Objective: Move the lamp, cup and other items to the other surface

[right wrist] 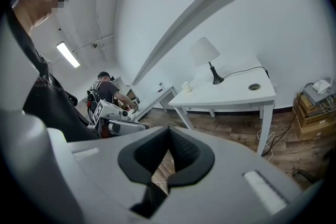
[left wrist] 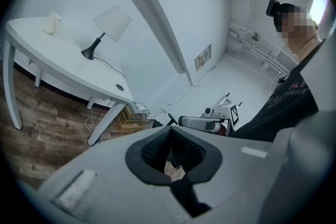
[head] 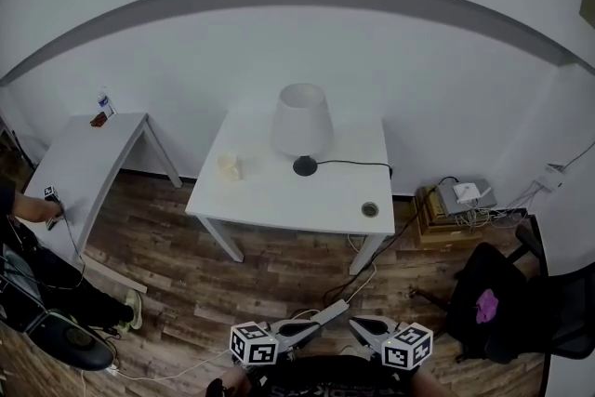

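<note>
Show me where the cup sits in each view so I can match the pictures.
Head view: cup left of centre, on the white table, left of the lamp.
Left gripper view: cup at upper left, left of the lamp.
Right gripper view: cup near centre, small, left of the lamp.
Shared landmark: the lamp, right of the cup in all three.

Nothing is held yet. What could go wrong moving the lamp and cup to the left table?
The lamp has a cord running off the white table on its right. Carried left, it may pull taut or sweep the cup. A person's hand rests at the edge of the left table, so a collision there is possible.
</note>
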Demonstrator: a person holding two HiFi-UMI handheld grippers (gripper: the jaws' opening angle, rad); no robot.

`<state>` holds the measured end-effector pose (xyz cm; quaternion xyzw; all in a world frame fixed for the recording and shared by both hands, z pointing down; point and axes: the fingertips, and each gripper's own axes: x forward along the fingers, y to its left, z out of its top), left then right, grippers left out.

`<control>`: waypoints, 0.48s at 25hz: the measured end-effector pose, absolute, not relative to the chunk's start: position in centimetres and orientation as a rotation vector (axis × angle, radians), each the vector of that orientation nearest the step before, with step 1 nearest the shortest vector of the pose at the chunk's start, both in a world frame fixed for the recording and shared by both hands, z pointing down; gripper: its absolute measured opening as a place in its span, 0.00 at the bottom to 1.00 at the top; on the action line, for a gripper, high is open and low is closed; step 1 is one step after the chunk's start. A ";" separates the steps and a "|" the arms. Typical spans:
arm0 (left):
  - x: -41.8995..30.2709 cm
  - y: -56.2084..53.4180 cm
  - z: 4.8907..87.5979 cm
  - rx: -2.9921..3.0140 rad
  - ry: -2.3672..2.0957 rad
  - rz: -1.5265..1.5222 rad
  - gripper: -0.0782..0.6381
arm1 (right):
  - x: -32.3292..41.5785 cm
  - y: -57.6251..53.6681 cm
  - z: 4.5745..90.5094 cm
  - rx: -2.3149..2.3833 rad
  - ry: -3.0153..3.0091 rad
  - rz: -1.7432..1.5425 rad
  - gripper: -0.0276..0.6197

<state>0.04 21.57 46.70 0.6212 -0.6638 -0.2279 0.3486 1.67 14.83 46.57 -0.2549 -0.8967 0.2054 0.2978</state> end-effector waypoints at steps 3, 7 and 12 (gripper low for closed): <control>0.1 21.5 46.8 1.614 -1.718 -0.587 0.11 | 1.7 14.8 46.6 -0.677 -2.385 0.545 0.05; 0.3 21.4 46.7 1.618 -1.716 -0.574 0.11 | 1.8 14.8 46.6 -0.677 -2.388 0.550 0.05; 0.4 21.4 46.7 1.619 -1.710 -0.555 0.11 | 1.8 14.7 46.6 -0.673 -2.391 0.563 0.05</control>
